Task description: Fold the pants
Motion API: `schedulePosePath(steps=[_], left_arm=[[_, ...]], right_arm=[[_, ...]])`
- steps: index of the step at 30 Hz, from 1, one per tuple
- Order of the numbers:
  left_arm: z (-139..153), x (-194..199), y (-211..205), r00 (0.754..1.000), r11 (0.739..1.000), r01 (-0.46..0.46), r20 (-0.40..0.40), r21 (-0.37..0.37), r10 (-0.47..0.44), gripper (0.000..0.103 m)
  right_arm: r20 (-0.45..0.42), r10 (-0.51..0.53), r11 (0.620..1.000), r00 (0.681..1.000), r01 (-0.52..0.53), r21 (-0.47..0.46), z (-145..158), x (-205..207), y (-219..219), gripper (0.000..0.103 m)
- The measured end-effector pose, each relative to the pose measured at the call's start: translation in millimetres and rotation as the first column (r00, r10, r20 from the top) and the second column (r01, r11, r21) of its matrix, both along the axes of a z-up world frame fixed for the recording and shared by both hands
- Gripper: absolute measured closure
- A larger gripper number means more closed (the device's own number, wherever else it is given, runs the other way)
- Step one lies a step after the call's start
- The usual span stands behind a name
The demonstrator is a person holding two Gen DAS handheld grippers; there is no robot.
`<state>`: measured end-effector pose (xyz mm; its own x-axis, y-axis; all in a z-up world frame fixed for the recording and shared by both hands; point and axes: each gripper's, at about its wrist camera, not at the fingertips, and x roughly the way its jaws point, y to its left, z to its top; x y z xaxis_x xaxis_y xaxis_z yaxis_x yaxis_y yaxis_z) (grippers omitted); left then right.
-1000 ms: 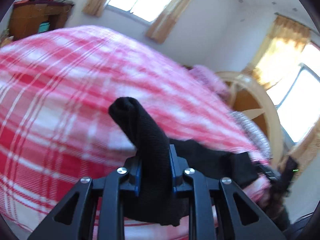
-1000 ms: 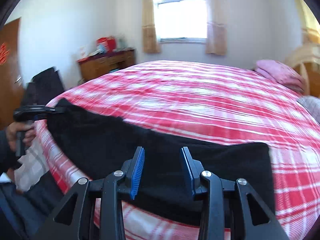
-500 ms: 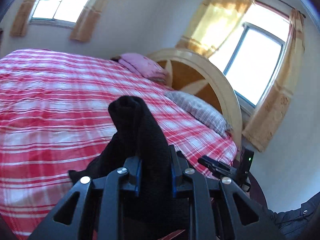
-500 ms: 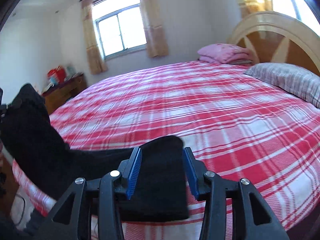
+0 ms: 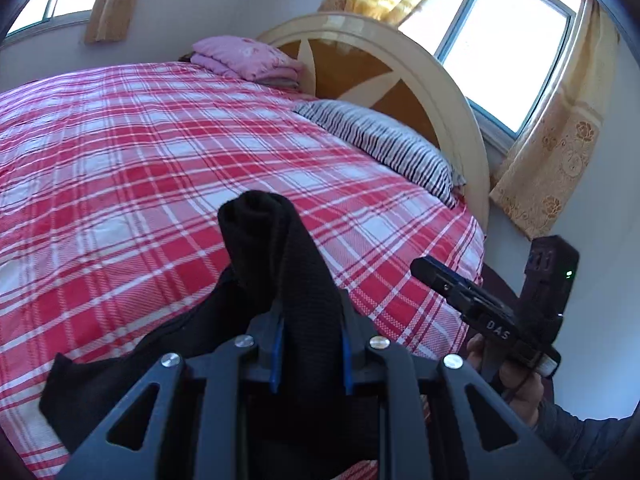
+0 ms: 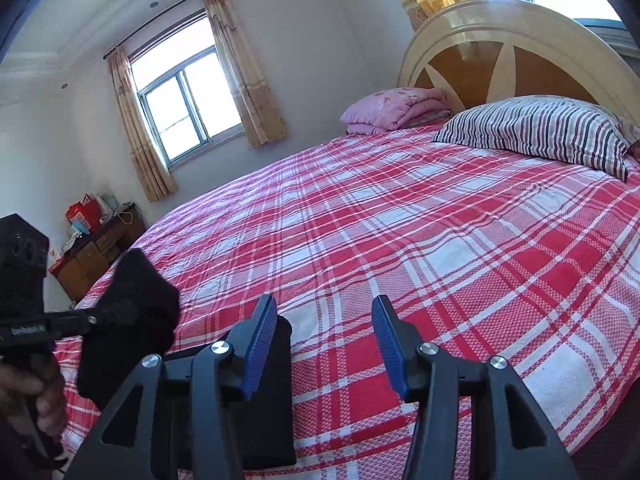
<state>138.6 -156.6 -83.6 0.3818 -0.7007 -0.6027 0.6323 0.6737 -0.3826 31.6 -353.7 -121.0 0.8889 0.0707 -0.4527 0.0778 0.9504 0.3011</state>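
The left tongs (image 5: pixel 310 344) clamp a bunched end of the black pants (image 5: pixel 280 256), lifting it over the plaid bed (image 5: pixel 160 140) to carry a fold; the right tongs (image 6: pixel 324 344) stand apart, a folded portion just left.

My left gripper (image 5: pixel 310 344): matte black frame, triangular cut-outs in each arm, four silver round-head screws, blue ribbed pads on the inner finger faces. My right gripper (image 6: pixel 324 340) is the same build; just right of the left gripper's frame its black body shows white "DAS" lettering, a green LED and a white tab. My right hand (image 5: pixel 516 384): bare skin, dark grey sleeve.
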Motion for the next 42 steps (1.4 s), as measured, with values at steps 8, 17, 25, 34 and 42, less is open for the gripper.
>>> schedulePosePath(steps=[8,17,25,34,42], left_arm=[[-12.6,-25.8,-45.0,0.993,0.989,0.091,0.060,0.117,-0.099,0.071],[-10.8,-47.8,23.4,0.971,0.970,-0.106,0.235,0.220,0.053,0.038],[-46.7,-35.2,62.0,0.968,0.925,-0.220,0.184,0.309,0.168,0.034],[-61.0,-30.8,67.3,0.966,0.911,-0.237,0.179,0.337,0.186,0.030],[-70.1,-27.4,72.3,0.967,0.913,-0.240,0.163,0.329,0.195,0.022]], right_arm=[[-0.018,0.041,0.999,0.999,-0.040,0.026,-8.3,5.7,0.8,0.051],[-0.058,0.228,0.971,0.972,-0.232,-0.060,-0.5,1.6,61.3,0.041],[-0.174,0.155,0.961,0.972,-0.189,-0.200,-15.5,5.6,82.7,0.070],[-0.253,0.156,0.986,0.955,-0.165,-0.016,-41.1,17.5,38.8,0.083],[-0.252,0.172,0.984,0.952,-0.179,-0.005,-49.1,21.2,35.0,0.082]])
